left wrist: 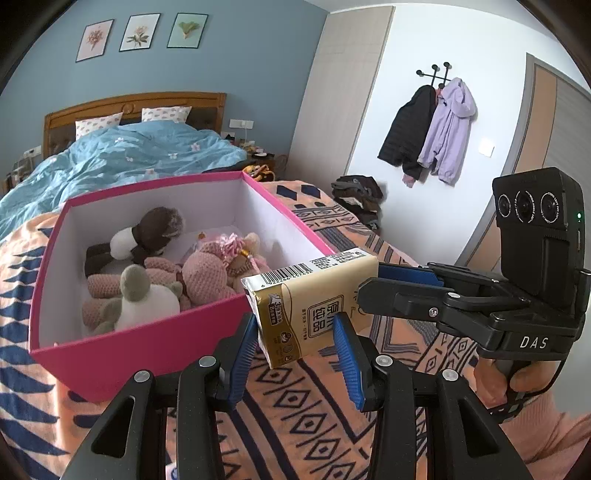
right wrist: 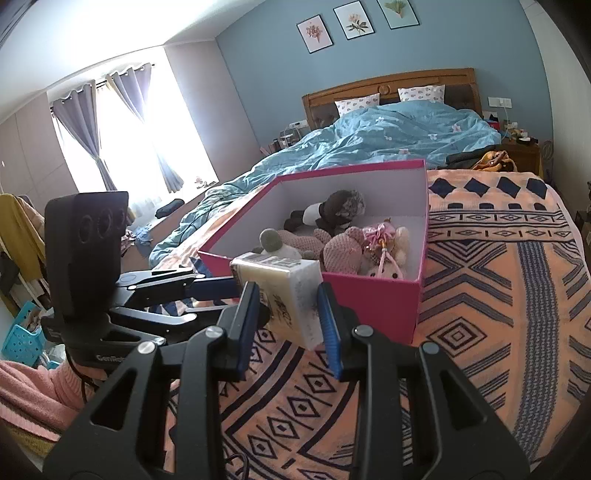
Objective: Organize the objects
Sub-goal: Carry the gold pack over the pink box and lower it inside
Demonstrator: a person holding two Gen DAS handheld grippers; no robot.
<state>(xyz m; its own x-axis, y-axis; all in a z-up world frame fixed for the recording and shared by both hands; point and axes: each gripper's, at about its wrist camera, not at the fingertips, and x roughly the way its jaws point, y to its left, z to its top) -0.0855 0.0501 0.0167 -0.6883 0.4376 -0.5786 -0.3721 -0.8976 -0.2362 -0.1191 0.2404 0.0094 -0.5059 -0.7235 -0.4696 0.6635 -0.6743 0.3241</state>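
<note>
tissue pack [left wrist: 314,295] clamped by both grippers, pink box [left wrist: 147,343] beside

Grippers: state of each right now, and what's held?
Left gripper: shut on the tissue pack, gripping its lower end.
Right gripper: shut on the same tissue pack, gripping its other end.

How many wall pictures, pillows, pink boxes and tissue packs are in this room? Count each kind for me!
wall pictures: 3
pillows: 2
pink box: 1
tissue pack: 1
Total: 7
</note>
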